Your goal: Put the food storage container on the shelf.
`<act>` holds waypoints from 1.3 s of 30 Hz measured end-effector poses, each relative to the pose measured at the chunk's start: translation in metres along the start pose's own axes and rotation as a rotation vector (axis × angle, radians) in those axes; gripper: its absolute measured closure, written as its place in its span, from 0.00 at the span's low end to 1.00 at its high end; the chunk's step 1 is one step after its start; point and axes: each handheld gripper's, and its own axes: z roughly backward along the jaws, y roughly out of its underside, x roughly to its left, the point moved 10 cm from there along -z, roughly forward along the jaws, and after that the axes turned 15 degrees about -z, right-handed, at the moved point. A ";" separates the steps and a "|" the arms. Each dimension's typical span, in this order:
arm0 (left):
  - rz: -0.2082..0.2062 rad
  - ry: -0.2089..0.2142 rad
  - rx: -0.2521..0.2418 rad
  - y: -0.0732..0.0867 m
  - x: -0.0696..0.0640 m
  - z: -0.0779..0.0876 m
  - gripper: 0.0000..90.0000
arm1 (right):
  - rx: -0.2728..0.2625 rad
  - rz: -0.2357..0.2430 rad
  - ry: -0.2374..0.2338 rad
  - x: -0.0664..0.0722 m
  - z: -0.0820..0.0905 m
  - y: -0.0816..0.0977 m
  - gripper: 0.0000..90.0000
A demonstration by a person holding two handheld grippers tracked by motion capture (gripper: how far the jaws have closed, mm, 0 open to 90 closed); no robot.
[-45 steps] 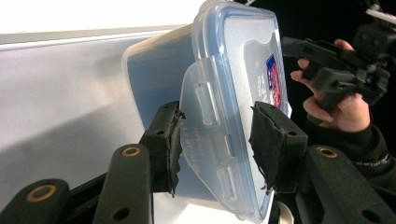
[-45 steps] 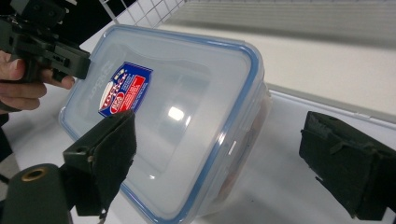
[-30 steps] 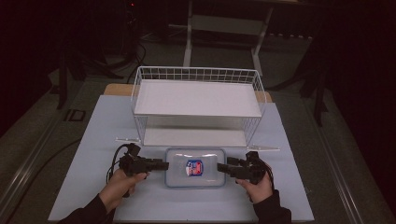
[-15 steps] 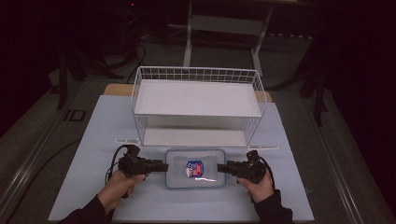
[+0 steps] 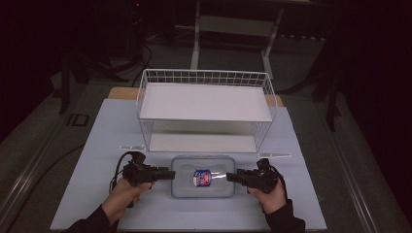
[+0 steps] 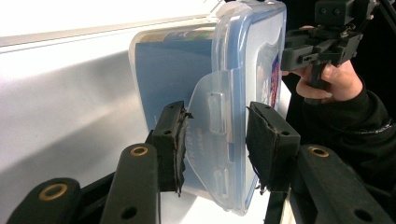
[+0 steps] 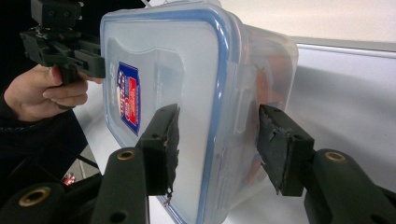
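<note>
A clear plastic food container (image 5: 203, 177) with a blue-rimmed lid and a red-and-blue label lies flat on the table in front of the rack. My left gripper (image 5: 171, 174) is at its left end. In the left gripper view the jaws (image 6: 215, 135) are shut on the folded-out latch flap (image 6: 210, 107) and the lid edge. My right gripper (image 5: 229, 177) is at the right end. Its jaws (image 7: 217, 140) have just been closing, with the container's end (image 7: 224, 93) between them. One pad lies by the lid and the other stands slightly off the wall.
A white wire rack (image 5: 204, 102) with two shelves stands just behind the container. A pale blue mat (image 5: 97, 145) covers the table, with bare room on both sides of the hands. Cables trail from both grippers. The floor around is dark.
</note>
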 end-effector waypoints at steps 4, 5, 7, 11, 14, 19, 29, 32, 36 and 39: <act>-0.018 -0.014 -0.004 -0.005 -0.002 0.001 0.65 | -0.016 -0.001 -0.002 0.002 0.002 -0.003 0.56; -0.020 -0.019 -0.006 -0.007 -0.003 0.001 0.65 | -0.018 -0.004 -0.004 0.003 0.004 -0.004 0.56; -0.032 -0.029 -0.006 -0.010 -0.003 0.001 0.64 | -0.027 0.004 -0.001 0.004 0.005 -0.007 0.55; -0.050 -0.049 -0.021 -0.020 -0.002 0.000 0.64 | -0.043 0.014 0.008 0.005 0.008 -0.016 0.55; -0.061 -0.055 -0.027 -0.026 -0.001 -0.001 0.64 | -0.070 0.025 0.013 0.005 0.010 -0.023 0.55; -0.068 -0.068 -0.035 -0.034 0.004 -0.006 0.64 | -0.083 0.035 0.026 0.002 0.011 -0.033 0.54; -0.067 -0.104 -0.078 -0.046 0.021 -0.018 0.64 | -0.113 0.035 0.055 -0.010 0.007 -0.053 0.53; -0.072 -0.113 -0.086 -0.049 0.025 -0.022 0.64 | -0.120 0.033 0.061 -0.013 0.006 -0.057 0.53; -0.082 -0.124 -0.113 -0.054 0.032 -0.027 0.63 | -0.131 0.031 0.078 -0.019 0.006 -0.063 0.53; -0.086 -0.133 -0.127 -0.057 0.035 -0.029 0.63 | -0.138 0.037 0.089 -0.021 0.006 -0.068 0.53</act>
